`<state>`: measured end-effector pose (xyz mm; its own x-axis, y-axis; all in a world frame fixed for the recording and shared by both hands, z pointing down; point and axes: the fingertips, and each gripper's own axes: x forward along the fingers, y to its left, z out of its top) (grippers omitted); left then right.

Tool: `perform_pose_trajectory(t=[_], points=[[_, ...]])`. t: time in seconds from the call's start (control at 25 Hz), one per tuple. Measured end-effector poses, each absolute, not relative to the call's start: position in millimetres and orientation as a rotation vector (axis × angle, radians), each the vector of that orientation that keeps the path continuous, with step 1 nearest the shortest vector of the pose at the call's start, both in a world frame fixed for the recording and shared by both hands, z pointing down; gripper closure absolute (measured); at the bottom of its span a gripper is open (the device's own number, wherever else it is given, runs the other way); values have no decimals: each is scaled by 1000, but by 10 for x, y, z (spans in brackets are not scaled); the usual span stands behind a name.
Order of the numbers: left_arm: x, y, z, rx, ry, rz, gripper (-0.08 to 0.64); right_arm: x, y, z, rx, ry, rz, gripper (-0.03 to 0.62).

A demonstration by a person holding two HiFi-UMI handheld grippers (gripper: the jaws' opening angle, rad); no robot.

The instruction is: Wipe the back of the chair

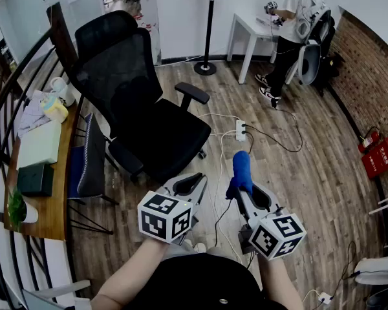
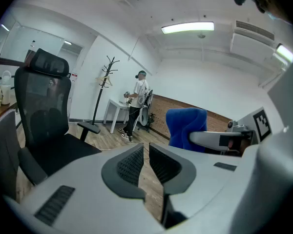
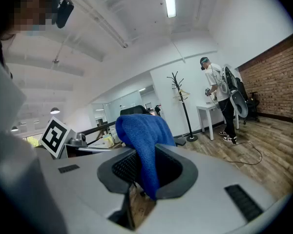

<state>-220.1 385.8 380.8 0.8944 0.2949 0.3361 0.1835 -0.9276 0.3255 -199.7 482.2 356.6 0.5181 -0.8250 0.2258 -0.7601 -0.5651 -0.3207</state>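
A black mesh-backed office chair (image 1: 132, 102) stands ahead of me, its seat turned toward me and its backrest (image 2: 41, 108) rising at the left of the left gripper view. My right gripper (image 1: 240, 181) is shut on a blue cloth (image 1: 240, 170), which sticks up out of the jaws and drapes over them (image 3: 144, 145). My left gripper (image 1: 195, 181) is shut with nothing between its jaws; its fingertips (image 2: 145, 152) almost touch. Both grippers hang low, short of the chair's seat edge.
A wooden desk (image 1: 48, 192) with cups, a book and a plant runs along the left. A power strip (image 1: 240, 130) and cables lie on the wooden floor. A person (image 1: 291, 31) stands at a white table at the back, beside a coat stand (image 1: 208, 31).
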Motion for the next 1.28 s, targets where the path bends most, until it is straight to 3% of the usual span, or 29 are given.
perform_pose_trajectory(t=[0.88, 1.28], points=[[-1853, 3909, 3918, 2709, 297, 528, 514, -1601, 4972, 3628, -2498, 1403, -520, 508], [-1172, 3353, 3995, 2699, 230, 485, 514, -874, 4422, 3722, -2441, 1473, -527, 508]])
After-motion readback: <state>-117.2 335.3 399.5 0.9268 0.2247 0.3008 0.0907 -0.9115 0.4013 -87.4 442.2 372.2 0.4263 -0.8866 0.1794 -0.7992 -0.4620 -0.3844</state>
